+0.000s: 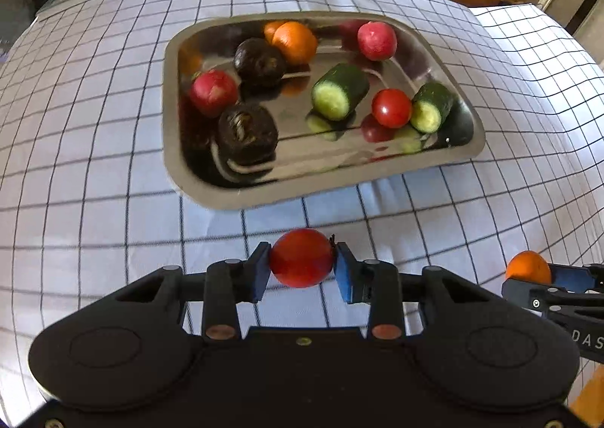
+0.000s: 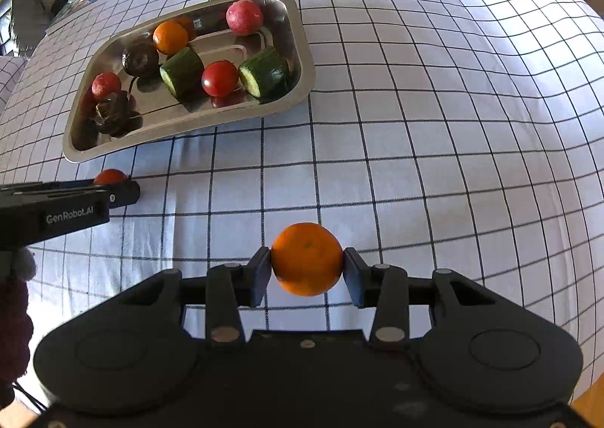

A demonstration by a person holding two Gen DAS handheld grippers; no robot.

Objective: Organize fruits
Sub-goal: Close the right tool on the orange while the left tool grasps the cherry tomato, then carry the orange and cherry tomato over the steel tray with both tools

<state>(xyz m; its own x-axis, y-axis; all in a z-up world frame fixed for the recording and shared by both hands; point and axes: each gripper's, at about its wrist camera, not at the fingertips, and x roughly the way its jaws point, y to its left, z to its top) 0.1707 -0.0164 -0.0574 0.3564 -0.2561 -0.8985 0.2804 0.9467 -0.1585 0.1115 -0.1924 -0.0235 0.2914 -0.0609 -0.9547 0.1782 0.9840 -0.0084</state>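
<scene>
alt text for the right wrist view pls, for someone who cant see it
The right claw grips an orange above a checked tablecloth. Farther back to the left, a metal tray holds a tomato, two cucumber chunks, another orange and other produce. The left claw enters from the left edge holding something red.

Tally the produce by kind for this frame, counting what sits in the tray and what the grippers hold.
Tomatoes: 2, one in the tray, one held by the left gripper
Oranges: 2, tray, right gripper
Pink-red round fruits: 2
Dark round fruits: 2
Cucumber pieces: 2
Total: 10
</scene>
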